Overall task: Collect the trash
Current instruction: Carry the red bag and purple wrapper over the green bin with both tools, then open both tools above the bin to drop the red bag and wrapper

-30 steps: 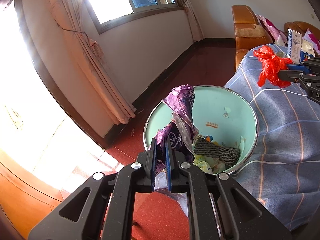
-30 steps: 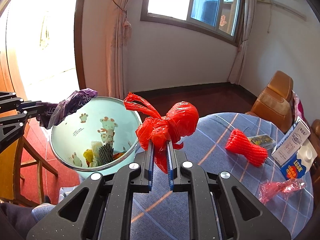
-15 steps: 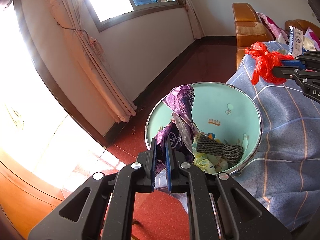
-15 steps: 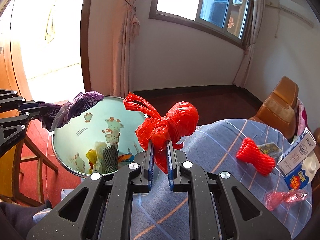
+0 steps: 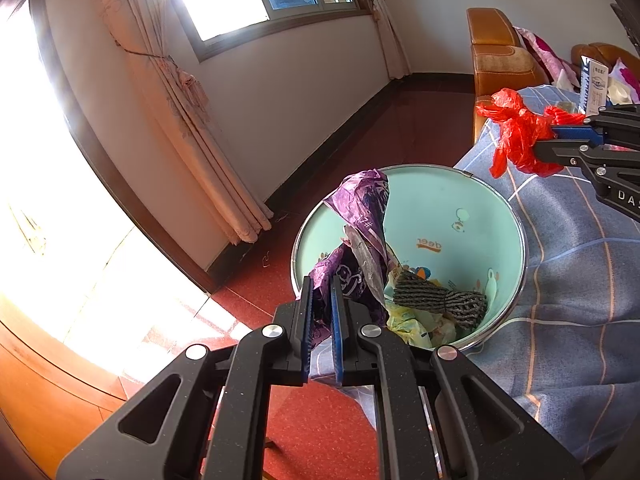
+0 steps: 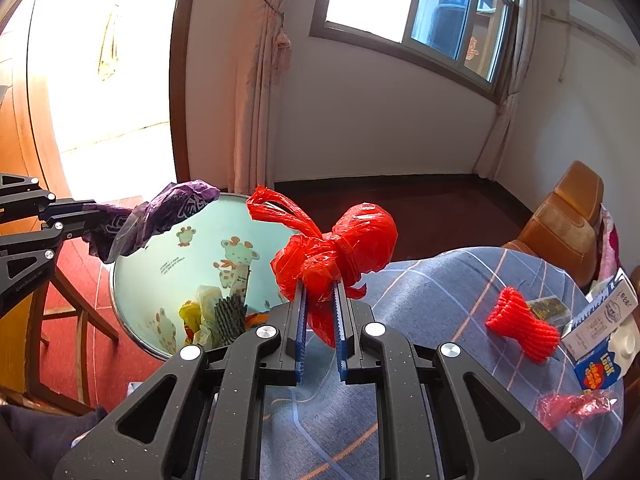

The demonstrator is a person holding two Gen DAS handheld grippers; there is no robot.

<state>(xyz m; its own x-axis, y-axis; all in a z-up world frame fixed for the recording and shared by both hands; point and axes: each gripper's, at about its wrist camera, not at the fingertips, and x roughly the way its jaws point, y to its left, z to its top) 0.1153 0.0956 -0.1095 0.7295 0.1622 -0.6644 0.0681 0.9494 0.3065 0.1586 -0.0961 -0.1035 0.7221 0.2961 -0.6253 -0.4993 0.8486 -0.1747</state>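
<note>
Trash sits in a mint-green round bin with cartoon animal prints, low and centre in the left wrist view and at lower left in the right wrist view, beside a table draped in a blue checked cloth. Inside the bin lie a dark knitted foam net and yellowish wrappers. Red tiled floor, a white wall, a tied-back pink curtain and a window fill the upper frame, with an orange-brown leather seat at right.

Only the right wrist view shows the rest of the tabletop: a red foam fruit net, a white and blue milk carton at the right edge, and a crumpled pink wrapper at lower right.

At the bin's near rim, the left gripper is clamped on a crumpled purple plastic bag, which stands up over the opening. The right gripper tilts downward over the cloth, just right of the bin, its jaws pinched on a knotted red plastic bag; it enters the left wrist view from the right edge.
</note>
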